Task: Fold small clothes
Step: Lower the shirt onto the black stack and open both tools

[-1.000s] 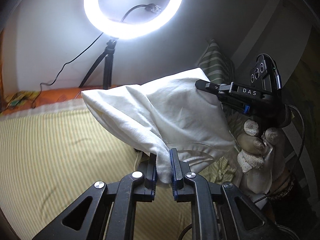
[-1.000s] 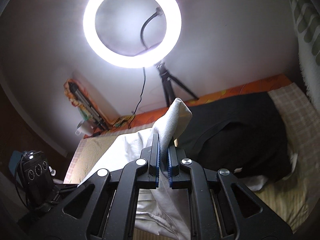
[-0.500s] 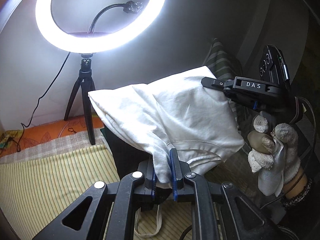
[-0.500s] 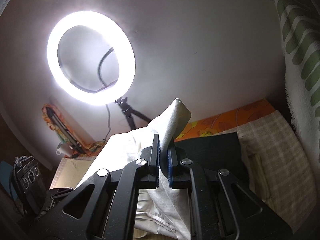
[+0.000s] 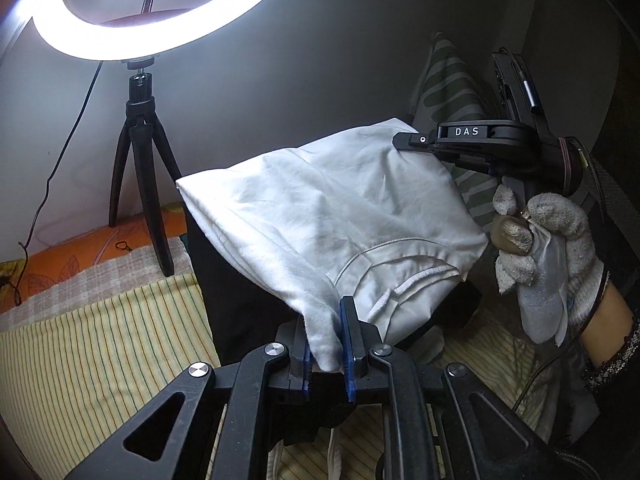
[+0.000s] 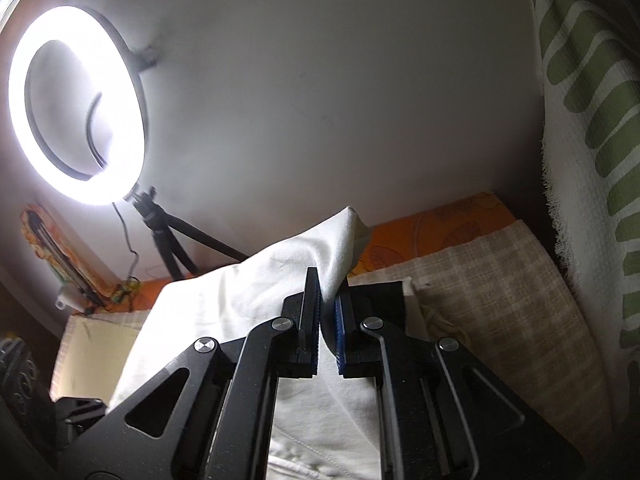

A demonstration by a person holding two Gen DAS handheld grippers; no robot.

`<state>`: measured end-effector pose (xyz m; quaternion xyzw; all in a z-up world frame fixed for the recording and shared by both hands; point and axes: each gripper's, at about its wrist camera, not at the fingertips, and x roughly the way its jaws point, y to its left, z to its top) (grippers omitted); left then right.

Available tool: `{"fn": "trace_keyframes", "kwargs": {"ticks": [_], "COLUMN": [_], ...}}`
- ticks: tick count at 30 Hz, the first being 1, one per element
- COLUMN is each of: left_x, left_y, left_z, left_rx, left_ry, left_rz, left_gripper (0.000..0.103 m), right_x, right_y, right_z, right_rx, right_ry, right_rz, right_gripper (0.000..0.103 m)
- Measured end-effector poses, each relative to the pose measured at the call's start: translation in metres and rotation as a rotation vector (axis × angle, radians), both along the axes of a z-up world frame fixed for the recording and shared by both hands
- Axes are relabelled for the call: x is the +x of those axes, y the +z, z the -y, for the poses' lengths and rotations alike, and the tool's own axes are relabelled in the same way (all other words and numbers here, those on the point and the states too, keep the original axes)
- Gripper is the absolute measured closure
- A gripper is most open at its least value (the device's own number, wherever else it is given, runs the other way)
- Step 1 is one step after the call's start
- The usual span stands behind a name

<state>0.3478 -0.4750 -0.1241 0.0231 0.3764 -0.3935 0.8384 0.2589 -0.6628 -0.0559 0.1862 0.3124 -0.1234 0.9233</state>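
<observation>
A white garment (image 5: 320, 216) hangs in the air, stretched between both grippers above a black garment (image 5: 240, 296) on the bed. My left gripper (image 5: 325, 328) is shut on one corner of the white garment. My right gripper (image 6: 328, 292) is shut on another corner of the white garment (image 6: 248, 292). In the left wrist view the right gripper (image 5: 404, 142) holds the cloth's far upper corner, gripped by a gloved hand (image 5: 540, 236).
A ring light (image 5: 152, 12) on a black tripod (image 5: 140, 168) stands at the back by the wall; it also shows in the right wrist view (image 6: 76, 108). A striped yellow sheet (image 5: 100, 344) covers the bed. A green-striped towel (image 6: 592, 120) hangs at the right.
Both grippers have carried the white garment to the right, over the black garment; the ring light has shifted left in both views. Both grips are unchanged.
</observation>
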Motion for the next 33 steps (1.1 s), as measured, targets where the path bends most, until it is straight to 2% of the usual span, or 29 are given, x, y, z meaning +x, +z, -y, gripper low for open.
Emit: {"fn": "trace_keyframes", "kwargs": {"ticks": [3, 5, 6, 8, 9, 10, 11, 14, 21, 22, 33], "left_x": [0.0, -0.003, -0.005, -0.01, -0.012, -0.015, -0.017, -0.024, -0.04, -0.043, -0.071], "left_y": [0.003, 0.006, 0.007, 0.01, 0.011, 0.013, 0.014, 0.018, 0.032, 0.034, 0.057], "left_z": [0.002, 0.004, 0.006, 0.006, 0.006, 0.006, 0.005, 0.004, 0.001, 0.0, -0.019], "left_rx": [0.014, 0.029, 0.034, 0.046, 0.051, 0.054, 0.058, 0.075, 0.09, 0.088, 0.074], "left_ry": [-0.005, -0.01, -0.012, -0.01, -0.009, -0.008, -0.004, 0.015, 0.035, 0.035, 0.046], "left_rz": [0.004, 0.019, 0.026, 0.047, 0.054, 0.061, 0.067, 0.093, 0.151, 0.154, 0.174], "left_gripper": [0.092, 0.078, 0.074, 0.054, 0.049, 0.04, 0.032, 0.019, 0.005, 0.005, 0.0], "right_x": [0.006, 0.008, 0.008, 0.005, 0.002, 0.0, -0.002, -0.008, -0.018, -0.019, -0.049], "right_y": [-0.01, -0.012, -0.013, -0.012, -0.011, -0.009, -0.007, -0.003, 0.013, 0.016, 0.045], "right_z": [0.005, 0.008, 0.009, 0.011, 0.011, 0.01, 0.009, 0.005, -0.01, -0.011, -0.039], "right_rx": [-0.039, -0.081, -0.091, -0.096, -0.1, -0.108, -0.119, -0.123, -0.144, -0.143, -0.177], "right_ry": [-0.043, -0.083, -0.093, -0.11, -0.113, -0.118, -0.121, -0.117, -0.12, -0.123, -0.151], "right_rz": [-0.045, -0.073, -0.085, -0.094, -0.086, -0.077, -0.067, -0.061, -0.034, -0.026, 0.02], "right_gripper": [0.096, 0.095, 0.092, 0.077, 0.062, 0.052, 0.049, 0.04, 0.024, 0.02, 0.009]}}
